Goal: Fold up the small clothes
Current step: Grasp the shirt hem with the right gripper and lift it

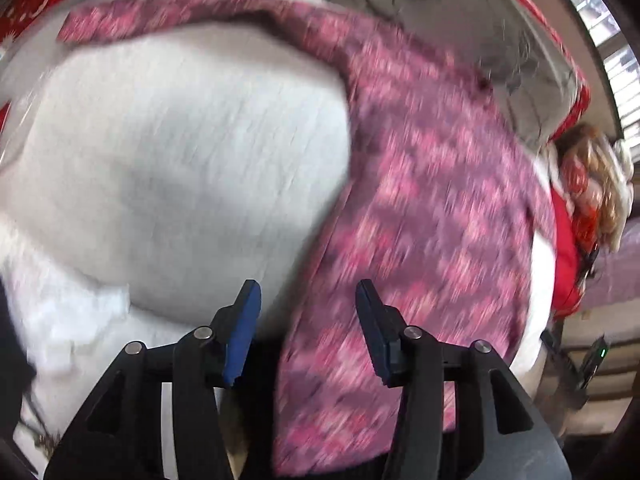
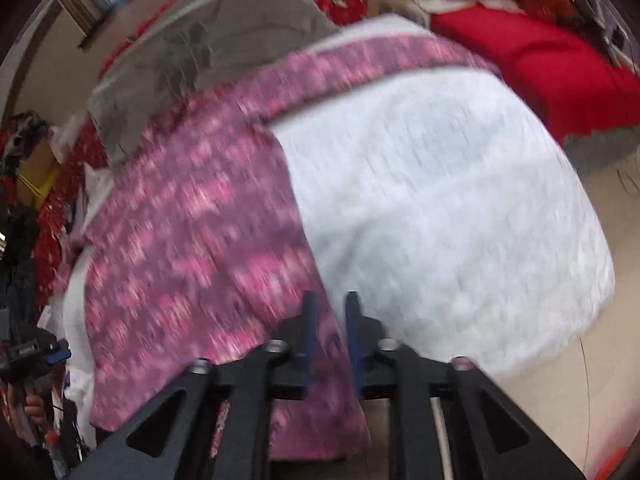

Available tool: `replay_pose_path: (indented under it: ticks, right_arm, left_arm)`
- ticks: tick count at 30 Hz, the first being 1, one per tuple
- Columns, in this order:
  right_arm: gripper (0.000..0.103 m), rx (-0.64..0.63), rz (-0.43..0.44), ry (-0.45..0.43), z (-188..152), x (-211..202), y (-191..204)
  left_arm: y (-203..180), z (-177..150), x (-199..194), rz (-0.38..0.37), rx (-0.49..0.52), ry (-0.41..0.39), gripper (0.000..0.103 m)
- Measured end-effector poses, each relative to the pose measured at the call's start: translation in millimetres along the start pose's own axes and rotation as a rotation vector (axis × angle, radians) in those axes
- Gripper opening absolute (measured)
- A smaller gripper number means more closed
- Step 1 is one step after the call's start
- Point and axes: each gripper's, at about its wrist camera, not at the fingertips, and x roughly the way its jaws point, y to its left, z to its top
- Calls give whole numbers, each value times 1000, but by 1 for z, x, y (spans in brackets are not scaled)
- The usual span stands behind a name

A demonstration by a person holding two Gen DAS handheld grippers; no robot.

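Note:
A small garment in a pink and purple print (image 1: 420, 200) lies spread on the surface, blurred in both views. Its white part (image 1: 180, 160) fills the left of the left wrist view. In the right wrist view the print (image 2: 192, 220) lies on the left and the white part (image 2: 440, 200) on the right. My left gripper (image 1: 308, 292) hovers above the seam between print and white, open, its blue pads wide apart with nothing pinched. My right gripper (image 2: 331, 300) hangs over the same seam, open by a narrow gap that holds nothing.
A grey cloth (image 2: 240, 32) lies behind the garment, and a red cloth (image 2: 560, 72) at the back right. Red patterned fabric and clutter (image 2: 52, 208) pile up at the left. A hand holds a black device (image 2: 32, 356) at the lower left. Window blinds (image 1: 616, 60) show at the far right.

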Motion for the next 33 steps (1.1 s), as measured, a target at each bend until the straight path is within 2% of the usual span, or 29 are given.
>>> replay_pose_path:
  ticks: [2, 6, 10, 11, 12, 13, 16, 19, 21, 23, 25, 27, 29, 31, 33]
  right_arm:
    - [36, -11, 12, -11, 15, 7, 7]
    - [36, -21, 16, 22, 38, 49, 26]
    - [36, -28, 17, 43, 48, 78, 37]
    - [36, -34, 13, 38, 50, 83, 41]
    - [36, -43, 14, 31, 55, 88, 43]
    - [36, -50, 11, 25, 59, 92, 46]
    - [36, -78, 18, -4, 66, 97, 51]
    - [34, -124, 3, 7, 71, 109, 53]
    - [31, -137, 27, 13, 79, 104, 51]
    - [35, -53, 41, -37, 97, 91, 27]
    - [38, 103, 20, -106, 118, 78, -17]
    - [46, 299, -22, -175, 138, 67, -76]
    - [47, 493, -75, -240, 155, 58, -136]
    - [49, 656, -99, -287, 167, 54, -188]
    - [54, 775, -80, -310, 177, 60, -225]
  left_arm:
    - [-7, 38, 8, -26, -44, -32, 48]
    - [-3, 106, 27, -63, -164, -81, 52]
    - [9, 154, 67, -67, -309, -63, 52]
    - [14, 161, 77, -55, -343, -66, 50]
    - [16, 167, 83, -40, -357, -71, 40]
    - [21, 174, 87, -25, -359, -83, 3]
    - [35, 187, 87, 64, -375, -153, 3]
    - [39, 184, 94, 57, -400, -132, 3]
    - [31, 177, 91, 36, -359, -116, 3]
    - [17, 161, 89, -7, -303, -73, 5]
    - [2, 143, 85, -71, -244, -46, 7]
    - [-22, 125, 83, -117, -160, -27, 15]
    - [-44, 108, 80, -125, -82, -38, 35]
    - [-64, 99, 83, -122, -17, -51, 44]
    - [-80, 94, 91, -112, 36, -45, 45]
